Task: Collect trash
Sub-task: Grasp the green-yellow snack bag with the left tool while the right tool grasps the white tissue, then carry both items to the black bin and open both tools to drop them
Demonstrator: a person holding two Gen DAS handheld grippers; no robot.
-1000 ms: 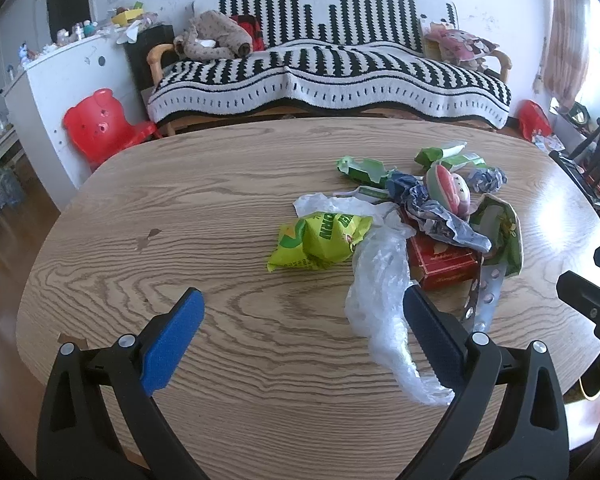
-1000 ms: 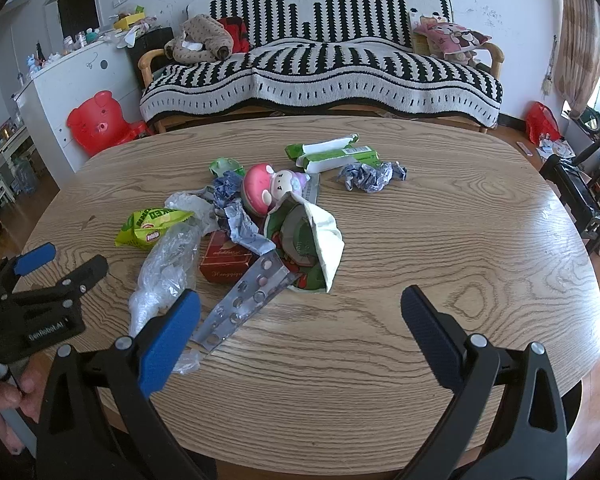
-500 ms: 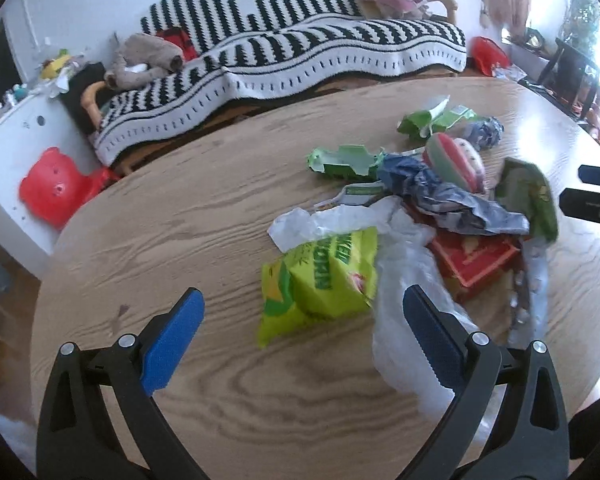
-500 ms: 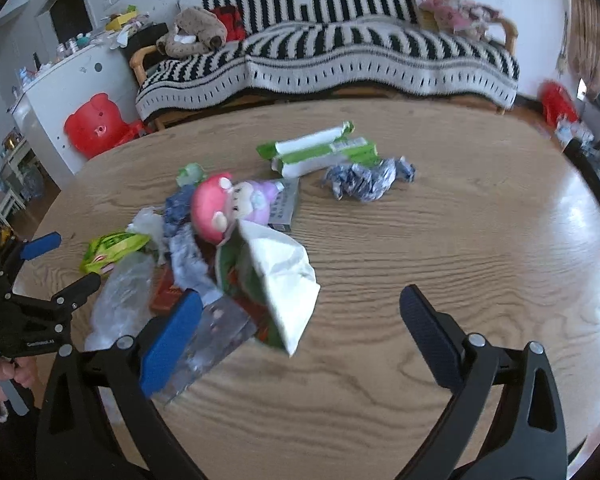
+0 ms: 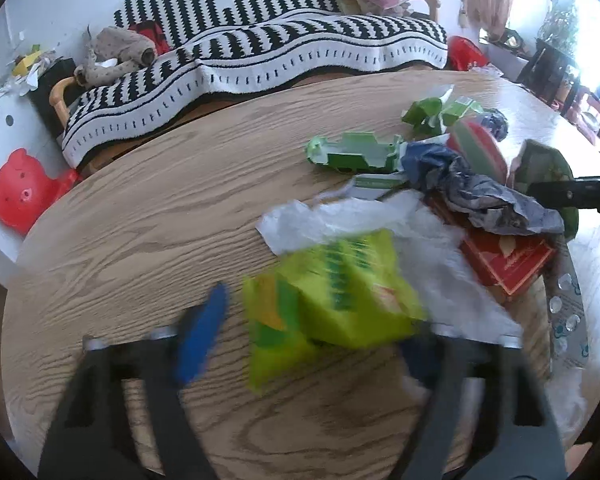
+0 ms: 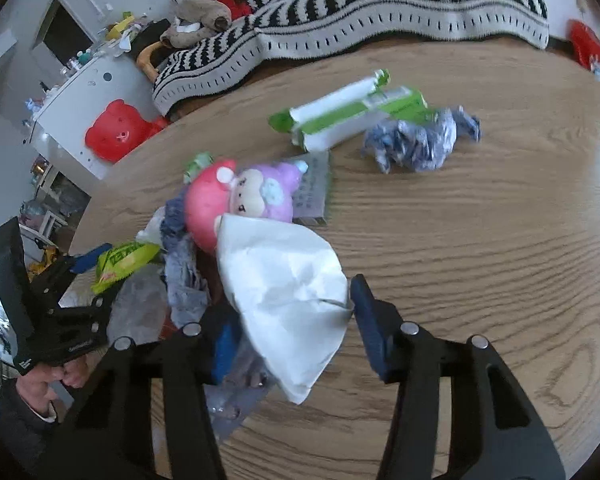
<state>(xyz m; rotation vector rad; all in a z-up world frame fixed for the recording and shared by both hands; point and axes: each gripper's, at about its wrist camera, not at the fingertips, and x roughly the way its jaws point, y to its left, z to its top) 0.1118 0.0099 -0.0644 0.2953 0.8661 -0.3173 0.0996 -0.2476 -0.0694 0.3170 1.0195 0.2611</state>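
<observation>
A pile of trash lies on the oval wooden table [image 5: 140,240]. In the left wrist view a yellow-green snack bag [image 5: 340,292] lies between the closing jaws of my left gripper [image 5: 316,320]. Its left pad [image 5: 200,336] stands a little clear of the bag, and the bag hides the right pad. In the right wrist view an upright white-lined wrapper [image 6: 284,284] stands between the closing jaws of my right gripper [image 6: 292,312]. The wrapper's edge meets the right pad [image 6: 368,320] and partly covers the left pad.
The pile also holds a clear plastic bag [image 5: 440,276], a red box [image 5: 508,260], a blister pack [image 5: 564,312], crumpled foil [image 5: 480,192], a green carton [image 5: 352,154] and a pink-and-purple toy [image 6: 244,196]. Behind the table stands a striped sofa [image 5: 260,52].
Both grippers came down and forward over the pile and their jaws narrowed. The snack bag now sits between the left jaws, and the white-lined wrapper between the right jaws.
</observation>
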